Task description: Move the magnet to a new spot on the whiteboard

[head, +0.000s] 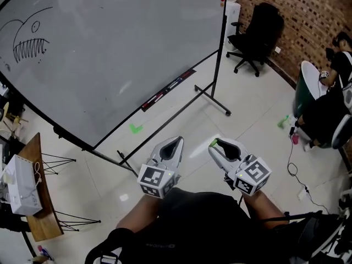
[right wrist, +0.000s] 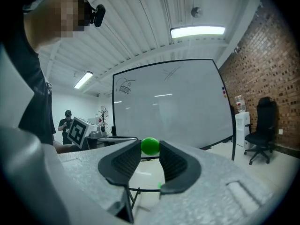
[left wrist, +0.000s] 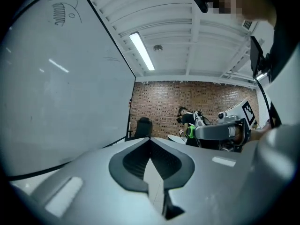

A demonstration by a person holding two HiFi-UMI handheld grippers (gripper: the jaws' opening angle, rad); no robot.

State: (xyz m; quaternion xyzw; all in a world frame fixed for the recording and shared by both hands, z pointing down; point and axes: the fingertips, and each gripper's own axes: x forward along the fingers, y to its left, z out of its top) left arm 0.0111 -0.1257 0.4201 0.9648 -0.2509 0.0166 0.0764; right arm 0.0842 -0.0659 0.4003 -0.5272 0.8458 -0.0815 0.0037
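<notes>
Magnet (right wrist: 150,146) clamped betw. right gripper (right wrist: 150,147) tips.

I read this as an office-style lab or studio. There's a big whiteboard (head: 110,54) on a floor stand, and a black office chair (head: 257,34) against a bare brick wall (head: 300,12). The tile floor (head: 247,131) is pale and glossy. A wooden desk (head: 44,213) is on the left, a strip light (right wrist: 197,31) hangs on a white ribbed ceiling (right wrist: 140,22), and a person (head: 342,65) is seated on the right.
</notes>
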